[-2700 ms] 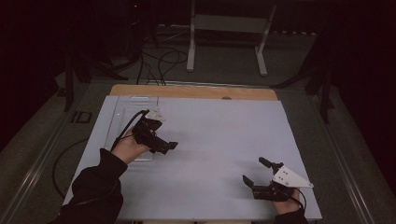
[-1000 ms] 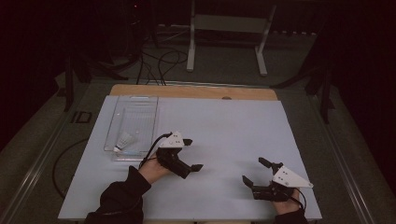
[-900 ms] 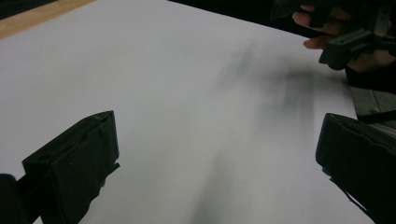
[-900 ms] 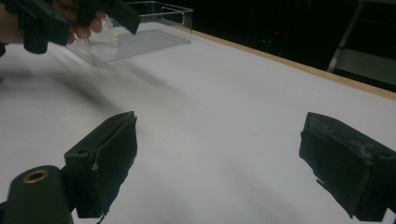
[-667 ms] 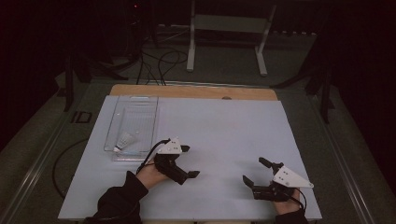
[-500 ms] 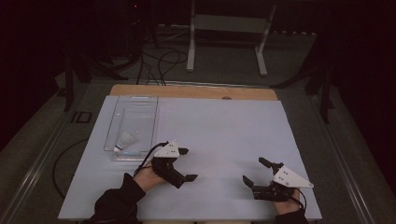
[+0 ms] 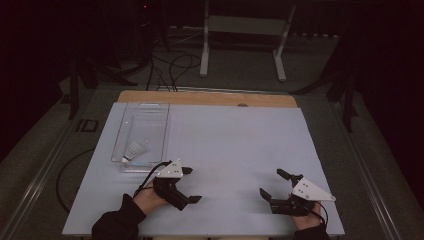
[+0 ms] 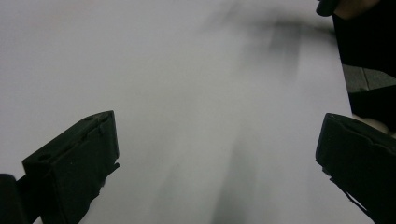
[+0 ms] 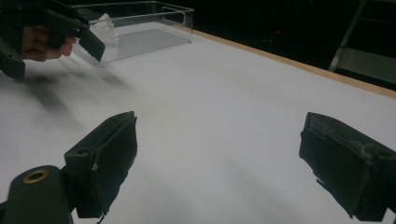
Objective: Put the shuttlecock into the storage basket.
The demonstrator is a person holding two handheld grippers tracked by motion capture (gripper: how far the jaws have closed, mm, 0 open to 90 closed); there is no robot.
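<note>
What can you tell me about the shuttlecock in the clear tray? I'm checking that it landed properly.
The small white feathered shuttlecock lies on its side on the floor of the clear rectangular plastic tray, in the tray's near end, close to the near wall. Its white skirt looks intact as far as the high view shows; the cork end is too small to make out. In the right gripper view it shows as a white ruffled shape behind the tray wall. Nothing grips it; the left claw is open, outside the tray.

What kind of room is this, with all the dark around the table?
Probably a lab or recording studio: a white-topped work table stands lit in a dark room, black cables trail across the floor behind it, and a grey metal stand rises beyond.
</note>
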